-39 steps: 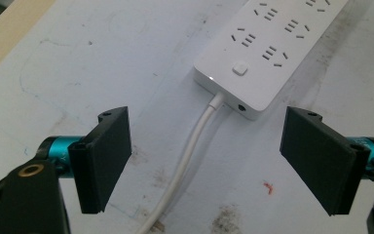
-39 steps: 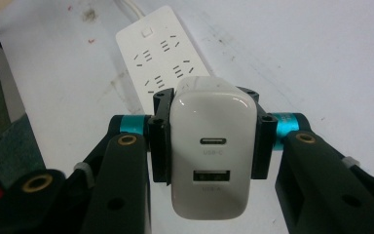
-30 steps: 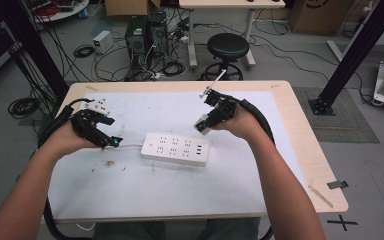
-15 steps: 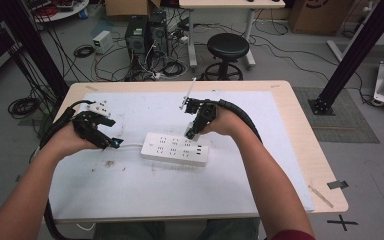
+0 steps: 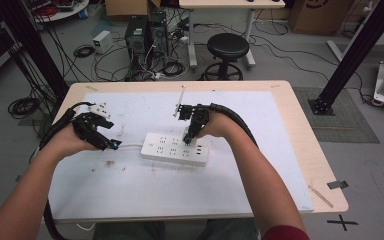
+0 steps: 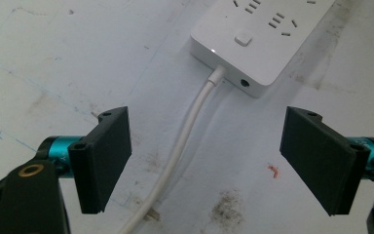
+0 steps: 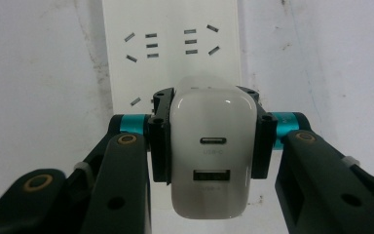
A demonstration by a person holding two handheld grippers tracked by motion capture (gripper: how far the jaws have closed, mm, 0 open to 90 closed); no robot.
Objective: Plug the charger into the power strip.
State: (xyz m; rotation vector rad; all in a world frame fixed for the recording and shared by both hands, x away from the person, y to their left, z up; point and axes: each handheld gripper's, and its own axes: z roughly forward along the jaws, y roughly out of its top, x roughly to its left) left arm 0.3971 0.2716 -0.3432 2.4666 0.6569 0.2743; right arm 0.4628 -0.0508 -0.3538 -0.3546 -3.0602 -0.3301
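White USB charger [image 7: 210,153], clenched by its two flat sides in the right tongs [image 5: 189,136], poised over the white power strip [image 5: 175,148] at the centre of the high view, on the counter [image 5: 260,190]. Its shell looks rigid, light and glossy, hence probably slippery; the flat sides seem the best purchase, leaving the port face free. Left tongs [image 6: 214,161] released, jaws wide apart either side of the strip's white cable [image 6: 185,146] at centre frame, touching nothing.
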